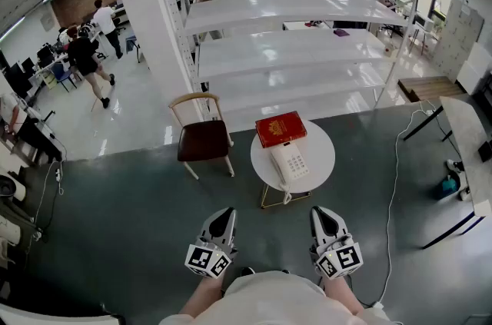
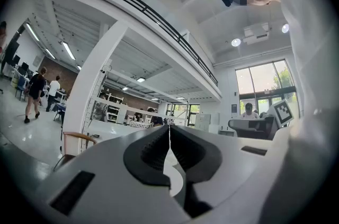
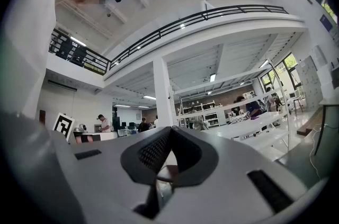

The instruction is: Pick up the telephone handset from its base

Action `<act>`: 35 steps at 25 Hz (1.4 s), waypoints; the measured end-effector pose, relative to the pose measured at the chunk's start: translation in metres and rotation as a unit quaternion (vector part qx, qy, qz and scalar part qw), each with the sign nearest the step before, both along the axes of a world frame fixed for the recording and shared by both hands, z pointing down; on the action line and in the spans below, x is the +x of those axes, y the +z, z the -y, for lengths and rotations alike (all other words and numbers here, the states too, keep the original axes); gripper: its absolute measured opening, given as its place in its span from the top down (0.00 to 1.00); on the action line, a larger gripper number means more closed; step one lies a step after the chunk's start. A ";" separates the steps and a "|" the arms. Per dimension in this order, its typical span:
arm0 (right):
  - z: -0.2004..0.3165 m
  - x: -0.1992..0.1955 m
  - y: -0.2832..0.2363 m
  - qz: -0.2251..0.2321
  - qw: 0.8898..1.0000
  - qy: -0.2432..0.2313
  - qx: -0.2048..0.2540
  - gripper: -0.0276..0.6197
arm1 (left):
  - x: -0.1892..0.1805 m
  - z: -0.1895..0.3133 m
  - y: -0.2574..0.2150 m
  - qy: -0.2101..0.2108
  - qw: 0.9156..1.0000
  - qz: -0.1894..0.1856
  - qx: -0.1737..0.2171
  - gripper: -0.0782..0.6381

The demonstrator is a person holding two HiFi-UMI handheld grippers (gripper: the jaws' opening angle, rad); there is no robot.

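A white telephone (image 1: 290,161) with its handset (image 1: 278,166) lying on the base sits on a small round white table (image 1: 320,154) in the head view. My left gripper (image 1: 224,219) and right gripper (image 1: 324,218) are held close to my body, short of the table, both pointing forward. Both are shut with nothing between the jaws. In the left gripper view the left gripper (image 2: 169,128) has its jaws meeting at the tips; in the right gripper view the right gripper (image 3: 171,129) is closed the same way. Neither gripper view shows the phone.
A red book (image 1: 280,128) lies at the table's far side. A wooden chair (image 1: 201,137) stands left of the table. White shelving (image 1: 292,47) and a white pillar (image 1: 146,16) rise behind. A cable (image 1: 393,185) runs along the floor at the right. People stand far off.
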State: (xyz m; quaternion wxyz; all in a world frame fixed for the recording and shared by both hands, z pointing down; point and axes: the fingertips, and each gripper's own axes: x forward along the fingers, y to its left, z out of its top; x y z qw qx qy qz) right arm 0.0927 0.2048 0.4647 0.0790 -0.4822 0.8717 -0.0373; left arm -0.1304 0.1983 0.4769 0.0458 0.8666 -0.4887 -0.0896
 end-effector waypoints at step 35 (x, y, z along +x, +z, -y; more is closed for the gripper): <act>0.012 0.040 0.013 -0.018 0.999 -0.038 -0.005 0.94 | 0.049 -0.011 0.003 -0.034 0.999 0.016 0.005 0.86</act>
